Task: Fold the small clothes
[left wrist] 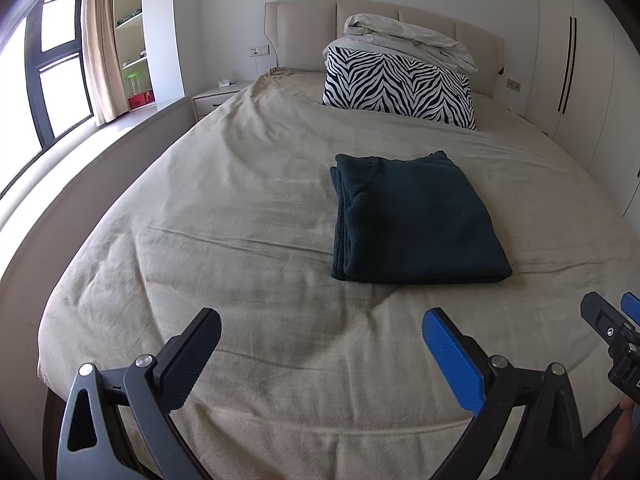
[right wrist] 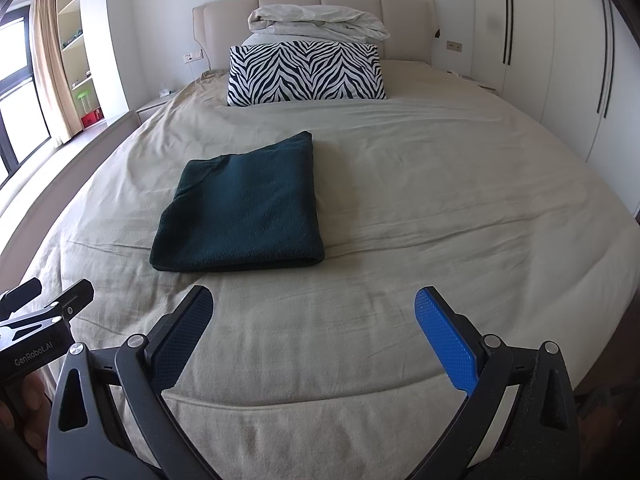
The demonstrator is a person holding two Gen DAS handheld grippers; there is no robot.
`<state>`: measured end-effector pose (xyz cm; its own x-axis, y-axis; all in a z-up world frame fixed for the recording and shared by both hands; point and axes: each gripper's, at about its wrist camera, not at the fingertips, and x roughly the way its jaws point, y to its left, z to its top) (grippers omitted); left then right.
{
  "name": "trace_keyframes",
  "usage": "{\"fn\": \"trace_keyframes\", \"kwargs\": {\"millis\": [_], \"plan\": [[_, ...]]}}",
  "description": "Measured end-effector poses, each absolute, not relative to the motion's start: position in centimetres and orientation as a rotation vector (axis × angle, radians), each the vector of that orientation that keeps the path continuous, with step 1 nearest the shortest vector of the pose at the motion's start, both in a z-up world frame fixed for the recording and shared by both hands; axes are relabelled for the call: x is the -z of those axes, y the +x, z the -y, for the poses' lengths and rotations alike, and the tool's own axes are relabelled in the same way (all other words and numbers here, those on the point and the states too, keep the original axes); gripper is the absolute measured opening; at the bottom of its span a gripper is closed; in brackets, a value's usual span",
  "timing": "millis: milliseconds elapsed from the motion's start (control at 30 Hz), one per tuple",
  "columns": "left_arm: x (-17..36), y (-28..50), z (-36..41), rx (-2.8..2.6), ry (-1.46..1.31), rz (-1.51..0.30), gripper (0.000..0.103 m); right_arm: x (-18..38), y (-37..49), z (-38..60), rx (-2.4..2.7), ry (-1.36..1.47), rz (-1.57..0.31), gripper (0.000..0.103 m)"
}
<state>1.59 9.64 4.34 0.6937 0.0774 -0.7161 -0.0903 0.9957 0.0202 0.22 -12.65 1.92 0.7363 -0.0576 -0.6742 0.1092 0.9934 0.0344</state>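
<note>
A dark teal garment (left wrist: 416, 220) lies folded into a neat rectangle on the beige bed sheet (left wrist: 248, 264), its layered edges on the left side. The right wrist view has the same garment (right wrist: 244, 216) left of centre. My left gripper (left wrist: 320, 320) hovers open above the foot of the bed, short of the garment and to its left, with nothing between its fingers. My right gripper (right wrist: 314, 298) is open too, held back from the garment's near right corner and empty. Each gripper shows at the edge of the other's view.
A zebra-print pillow (right wrist: 306, 72) leans at the head of the bed with a folded white duvet (right wrist: 316, 22) on top, against the padded headboard (right wrist: 224, 28). White wardrobes (right wrist: 560, 60) line the right wall. A window, curtain and shelves (left wrist: 132, 32) stand on the left.
</note>
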Motion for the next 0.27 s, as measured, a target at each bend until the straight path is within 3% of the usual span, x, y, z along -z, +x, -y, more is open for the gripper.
{"fn": "trace_keyframes", "kwargs": {"millis": [267], "plan": [[-4.11,1.59,-9.77,-0.091,-0.008,-0.797,0.103,-1.70,0.28,12.78,0.088,0.074,-0.741,0.103]]}}
